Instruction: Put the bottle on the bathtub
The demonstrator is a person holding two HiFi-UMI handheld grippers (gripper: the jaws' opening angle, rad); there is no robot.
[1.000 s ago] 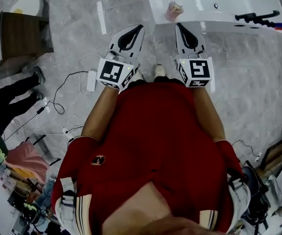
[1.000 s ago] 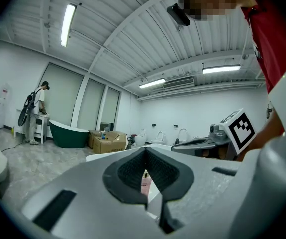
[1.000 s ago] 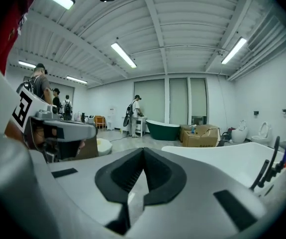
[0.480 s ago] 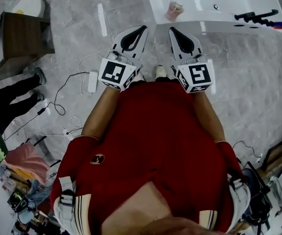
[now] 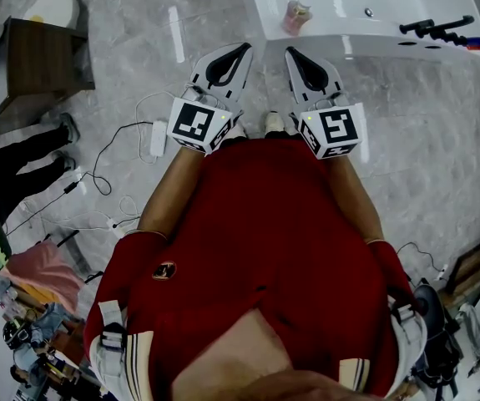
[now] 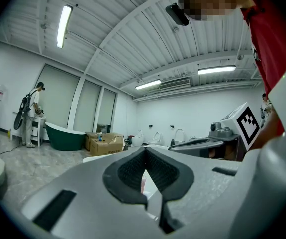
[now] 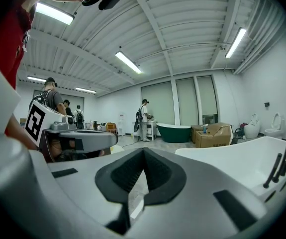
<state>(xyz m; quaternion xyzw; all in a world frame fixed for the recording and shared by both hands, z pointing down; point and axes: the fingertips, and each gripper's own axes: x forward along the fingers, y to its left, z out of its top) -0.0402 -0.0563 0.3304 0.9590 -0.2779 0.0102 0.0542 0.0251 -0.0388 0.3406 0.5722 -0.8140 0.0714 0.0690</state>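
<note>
A small pink bottle [image 5: 295, 15] stands at the left end of the white bathtub [image 5: 390, 44], beyond both grippers. My left gripper [image 5: 244, 48] is shut and empty, its tip short of the tub's corner. My right gripper [image 5: 290, 51] is shut too, with nothing in it, just below the tub's near rim and close beside the left one. In the left gripper view the fingertips [image 6: 145, 152] meet, and a pinkish sliver shows through the gap under them. The right gripper view has the tub's rim [image 7: 232, 158] to the right of the jaws.
A black faucet [image 5: 436, 28] sits on the tub's right end. A wooden cabinet [image 5: 43, 57] stands at the far left, with cables and a white power strip [image 5: 156, 138] on the marble floor. Another person's legs [image 5: 22, 161] are at the left. Farther off stand a green tub [image 7: 176, 132] and cardboard boxes [image 7: 212, 135].
My right gripper has swung a little to the left, closer to the left gripper. The left gripper and the bottle have stayed put.
</note>
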